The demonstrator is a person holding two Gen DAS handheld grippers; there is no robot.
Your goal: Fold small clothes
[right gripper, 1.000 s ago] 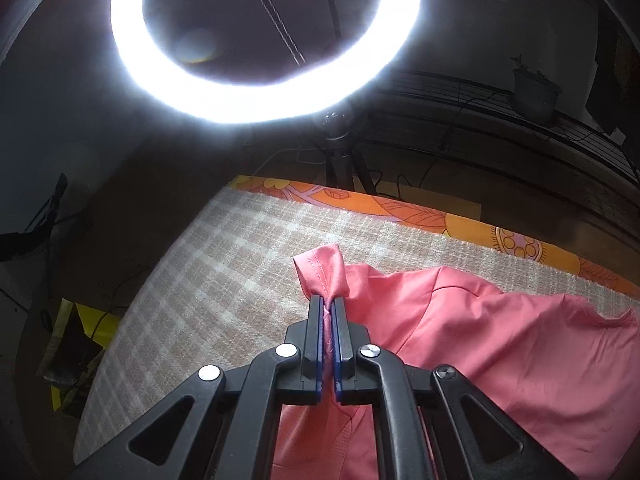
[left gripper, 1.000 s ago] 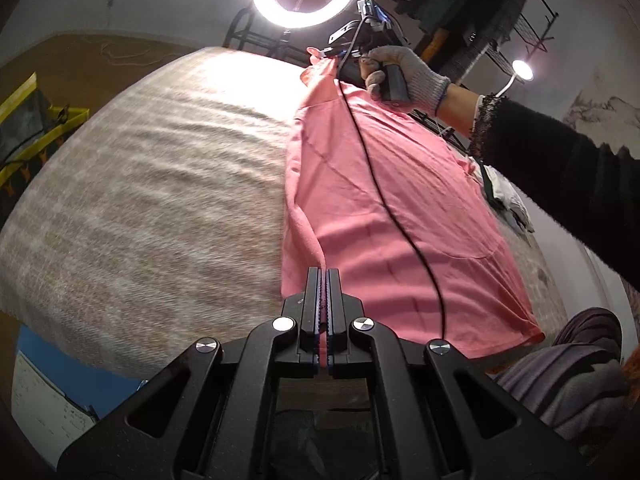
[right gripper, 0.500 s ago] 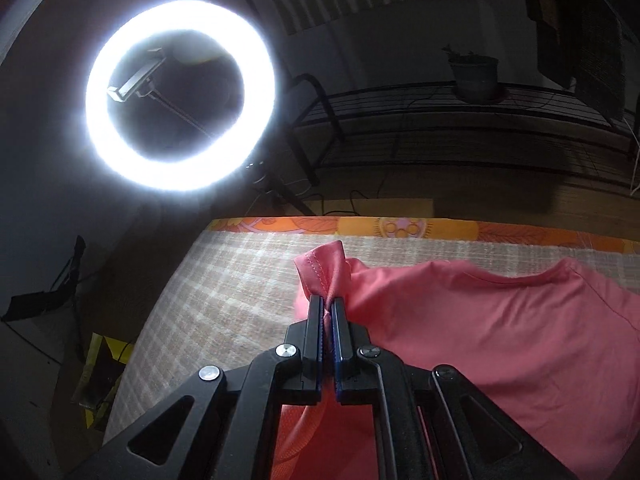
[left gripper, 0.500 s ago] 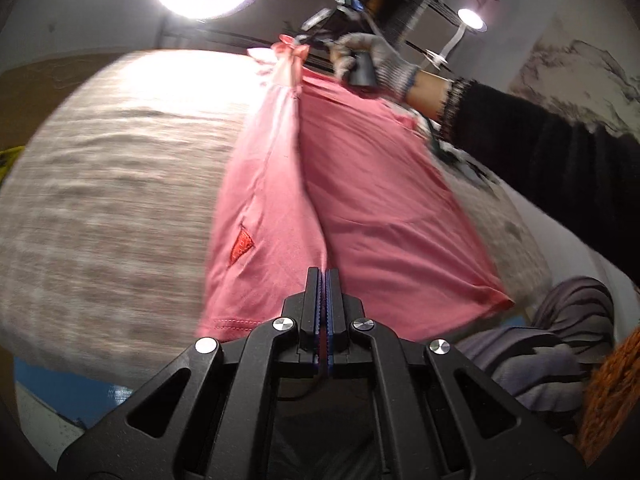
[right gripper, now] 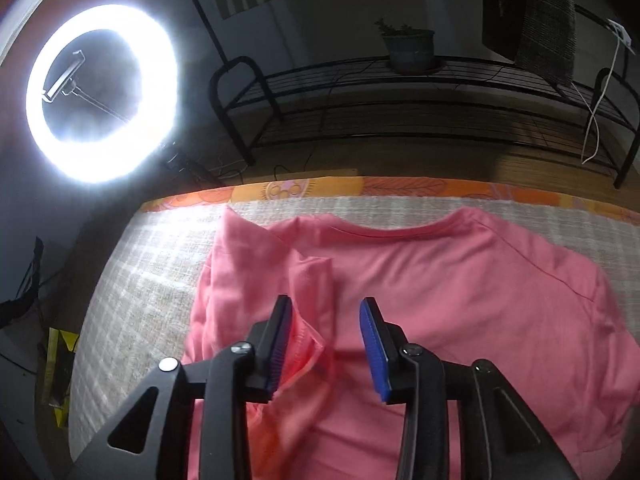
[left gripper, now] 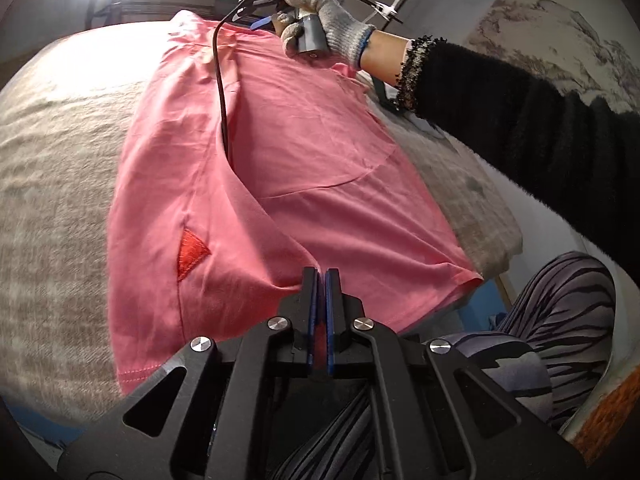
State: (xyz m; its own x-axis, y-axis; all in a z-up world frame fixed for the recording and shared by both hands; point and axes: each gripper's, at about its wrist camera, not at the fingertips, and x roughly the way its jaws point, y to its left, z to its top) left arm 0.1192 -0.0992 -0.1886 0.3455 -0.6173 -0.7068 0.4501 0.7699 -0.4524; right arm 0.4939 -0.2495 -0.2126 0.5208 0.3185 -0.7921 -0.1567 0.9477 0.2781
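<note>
The checked beige blanket (left gripper: pixel 52 168) fills most of what I see, covering the bed as my work surface, with an orange patterned edge (right gripper: pixel 400 188) showing along its far side. On it lies the pink T-shirt (left gripper: pixel 304 152), spread roughly flat, its left side turned over onto the body so a long fold runs down the cloth. A small red triangle (left gripper: pixel 190 252) shows on the turned-over panel. My left gripper (left gripper: pixel 320 280) is pinched tight on the shirt near its hem — pink fabric sits between the blue pads. My right gripper (right gripper: pixel 326 328) hangs over the collar end with its fingers spread apart, holding nothing; the folded sleeve (right gripper: pixel 308 308) lies loose just below and between them. My gloved right hand (left gripper: pixel 324 26) grips that tool's handle, and its black cable (left gripper: pixel 220 80) trails down across the shirt into the fold. Beyond the bed — a glowing ring light (right gripper: pixel 100 92) and a black wire rack (right gripper: pixel 400 92) carrying a potted plant (right gripper: pixel 410 46).
</note>
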